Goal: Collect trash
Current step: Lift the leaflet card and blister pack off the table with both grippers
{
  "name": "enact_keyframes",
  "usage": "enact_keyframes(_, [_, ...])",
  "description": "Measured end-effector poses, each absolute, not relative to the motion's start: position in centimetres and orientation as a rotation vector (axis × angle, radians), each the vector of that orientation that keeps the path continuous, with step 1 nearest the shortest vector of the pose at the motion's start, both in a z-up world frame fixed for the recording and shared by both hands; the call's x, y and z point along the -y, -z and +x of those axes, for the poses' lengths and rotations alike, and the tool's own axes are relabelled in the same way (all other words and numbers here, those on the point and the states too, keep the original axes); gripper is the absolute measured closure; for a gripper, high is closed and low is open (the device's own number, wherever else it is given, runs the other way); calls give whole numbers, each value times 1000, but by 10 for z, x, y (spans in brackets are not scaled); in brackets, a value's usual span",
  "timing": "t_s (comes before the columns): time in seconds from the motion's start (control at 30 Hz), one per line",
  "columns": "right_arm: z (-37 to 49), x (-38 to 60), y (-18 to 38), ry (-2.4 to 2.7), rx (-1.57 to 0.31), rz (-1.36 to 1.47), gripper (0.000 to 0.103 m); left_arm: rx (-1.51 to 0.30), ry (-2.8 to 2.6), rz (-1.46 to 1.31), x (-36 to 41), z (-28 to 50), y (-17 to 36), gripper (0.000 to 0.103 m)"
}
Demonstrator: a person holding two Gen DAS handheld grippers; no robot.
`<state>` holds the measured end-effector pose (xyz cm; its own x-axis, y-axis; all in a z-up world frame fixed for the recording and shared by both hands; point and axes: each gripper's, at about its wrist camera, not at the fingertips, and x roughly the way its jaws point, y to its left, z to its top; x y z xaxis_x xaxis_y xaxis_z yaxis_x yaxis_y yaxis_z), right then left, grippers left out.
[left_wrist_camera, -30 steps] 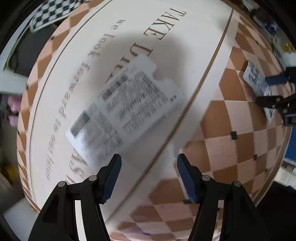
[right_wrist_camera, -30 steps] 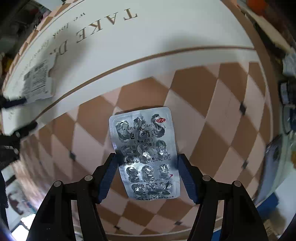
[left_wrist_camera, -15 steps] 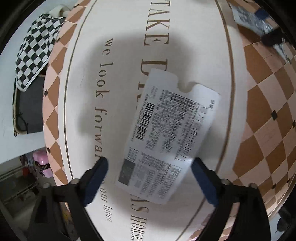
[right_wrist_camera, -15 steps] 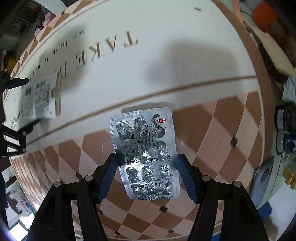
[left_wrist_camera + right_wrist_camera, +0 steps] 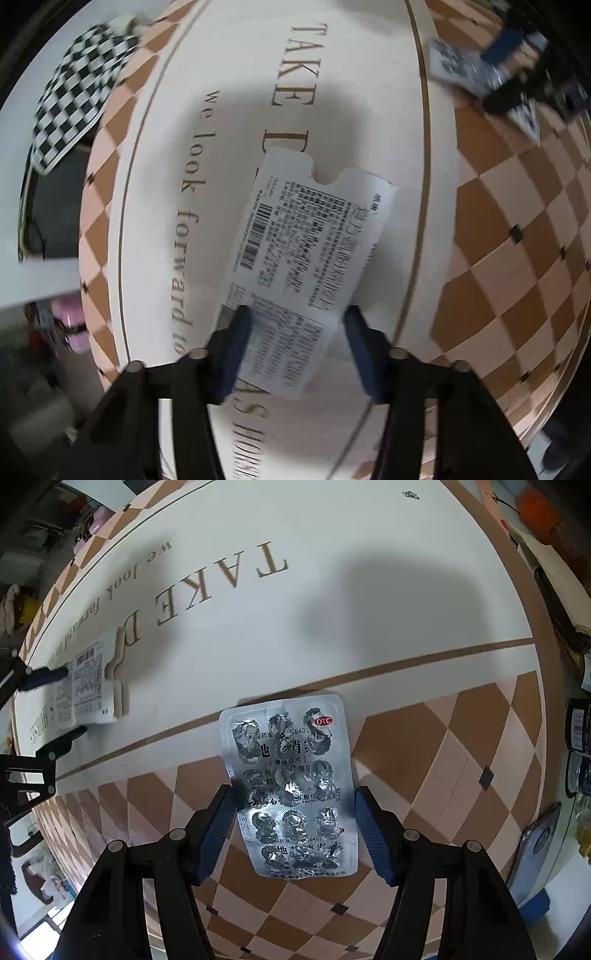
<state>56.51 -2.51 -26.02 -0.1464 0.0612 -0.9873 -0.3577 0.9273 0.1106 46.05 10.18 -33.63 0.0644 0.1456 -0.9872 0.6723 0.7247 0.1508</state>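
A flattened white medicine box point(image 5: 295, 254) with printed text and a barcode lies on the cream tablecloth point(image 5: 362, 92). My left gripper point(image 5: 295, 354) is down around its near end, and its blue pads point(image 5: 236, 350) sit at the box's edges; I cannot tell if they grip it. The box also shows in the right wrist view point(image 5: 92, 679). A silver empty pill blister point(image 5: 291, 782) sits between my right gripper's point(image 5: 295, 830) pads, which touch its sides. The blister also shows in the left wrist view point(image 5: 476, 70).
The round table has a brown checker border point(image 5: 461, 760). A black-and-white checkered cloth point(image 5: 70, 96) lies beyond the far left rim. Dark jars point(image 5: 578, 731) and a phone-like object point(image 5: 535, 853) stand off the right edge.
My left gripper has dropped onto the white box and its jaws have narrowed from wide open to the box's edges. My right gripper holds the blister the same way and has shifted slightly.
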Motion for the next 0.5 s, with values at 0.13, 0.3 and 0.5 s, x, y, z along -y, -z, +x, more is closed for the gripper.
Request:
enact_keyframes(0.13, [551, 31, 256, -396, -1683, -207, 36, -1485, 433, 614, -100, 446, 323, 69])
enact_keyframes(0.3, [549, 40, 250, -406, -1683, -194, 36, -1493, 433, 675, -102, 454, 324, 65])
enact_keyframes(0.5, [568, 26, 263, -401, -1668, -228, 36, -1537, 435, 715, -96, 480, 335, 25])
